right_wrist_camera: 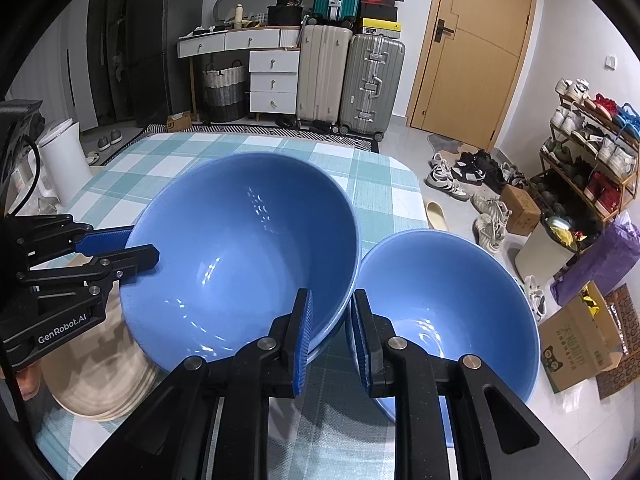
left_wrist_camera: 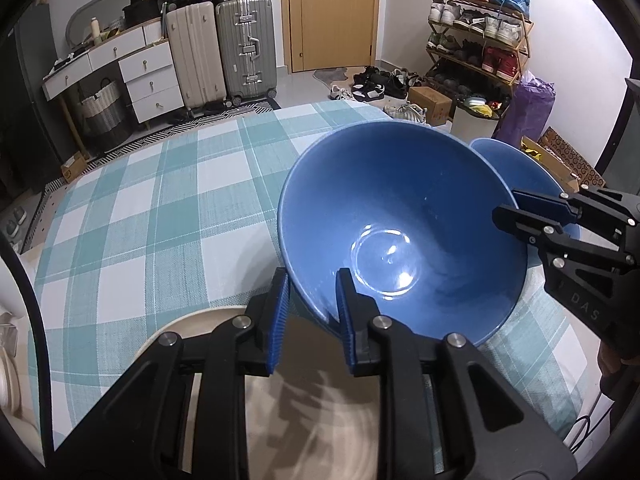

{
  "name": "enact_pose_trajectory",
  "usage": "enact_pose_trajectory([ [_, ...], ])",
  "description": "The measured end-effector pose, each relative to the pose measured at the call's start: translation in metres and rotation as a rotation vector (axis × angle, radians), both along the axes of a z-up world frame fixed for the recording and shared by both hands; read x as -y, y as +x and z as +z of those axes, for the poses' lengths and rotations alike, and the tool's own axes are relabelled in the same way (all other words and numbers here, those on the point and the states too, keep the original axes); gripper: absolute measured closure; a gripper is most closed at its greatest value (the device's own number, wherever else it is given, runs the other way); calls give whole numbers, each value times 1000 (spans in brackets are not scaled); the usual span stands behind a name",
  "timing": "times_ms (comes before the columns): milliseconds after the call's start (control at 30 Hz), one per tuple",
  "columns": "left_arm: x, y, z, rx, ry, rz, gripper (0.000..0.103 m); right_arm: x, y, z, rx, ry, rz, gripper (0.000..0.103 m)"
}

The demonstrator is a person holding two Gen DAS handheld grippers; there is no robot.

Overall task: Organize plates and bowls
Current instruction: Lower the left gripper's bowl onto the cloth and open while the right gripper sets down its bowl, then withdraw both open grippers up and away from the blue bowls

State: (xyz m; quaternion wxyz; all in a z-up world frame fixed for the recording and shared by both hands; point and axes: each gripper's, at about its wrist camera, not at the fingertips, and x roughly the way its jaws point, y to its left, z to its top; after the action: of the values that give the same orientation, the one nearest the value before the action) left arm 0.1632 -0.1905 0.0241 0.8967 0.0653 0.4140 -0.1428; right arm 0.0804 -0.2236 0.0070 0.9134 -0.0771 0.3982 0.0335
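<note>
Both grippers, L & R, fingers clamped on big blue bowl rim, lifted beside small bowl. Next, probably: nest it there.

Home bedrm, suitcases, shoe rack, dresser

Left wrist view close over the large blue bowl from its near-left rim, right wrist view from its right, both angled down across the counter toward the door, sharing the bowl.
</note>
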Motion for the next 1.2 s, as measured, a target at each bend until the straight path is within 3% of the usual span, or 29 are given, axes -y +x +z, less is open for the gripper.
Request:
enact_pose_trajectory([
  [267,-2,2,-2,-4,-2,6,83,-6,-2,-4,7,-19,19,83],
  [433,-7,4,1,-14,-31,9,78,-2,-5,0,14,8,13,75],
  [500,-9,2,5,-11,-49,14,64,2,-9,5,32,36,1,67],
  [533,-11,1,8,-7,-62,13,60,5,-10,7,40,51,-6,58],
  [600,-12,-2,14,0,-83,8,41,14,-15,15,66,98,-35,41],
  [633,-12,-5,17,4,-93,9,38,17,-17,19,81,114,-51,32],
  [700,-13,-10,25,9,-120,8,24,25,-23,24,114,134,-94,23],
  [733,-12,-13,28,13,-133,6,24,29,-25,27,119,147,-108,19],
  [933,-1,-29,40,6,-179,2,13,50,-38,36,111,172,-134,3],
  [1000,6,-35,42,-3,-191,-6,1,60,-45,42,119,182,-137,2],
  [1200,35,-52,47,-17,-207,-44,1,91,-65,56,133,229,-160,1],
])
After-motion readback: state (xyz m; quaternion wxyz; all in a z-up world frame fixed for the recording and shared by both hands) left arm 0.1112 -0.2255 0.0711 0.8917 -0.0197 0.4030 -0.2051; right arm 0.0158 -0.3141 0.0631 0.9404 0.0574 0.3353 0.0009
